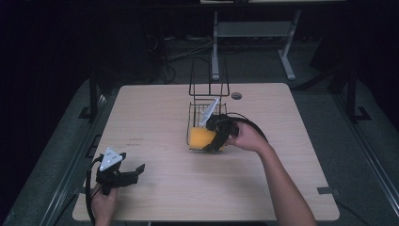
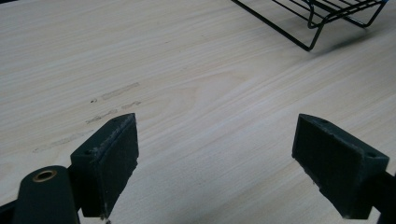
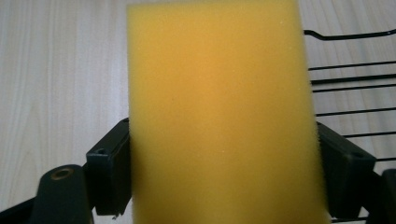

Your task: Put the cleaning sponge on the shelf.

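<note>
My right gripper point(image 1: 212, 141) is clamped on the yellow sponge point(image 3: 219, 112) at the wire basket point(image 1: 195, 123) — I'd lower it squarely inside; left gripper point(image 2: 215, 163) fingers apart.

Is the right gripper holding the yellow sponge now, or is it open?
Holding it. The right gripper has its fingers against both sides of the yellow sponge, over the wire basket.

Table point(image 1: 155, 122) evenly lit from overhead, surroundings sinking into dark; high view soft and grainy, the sponge point(image 3: 219, 112) close-up blurred.
</note>
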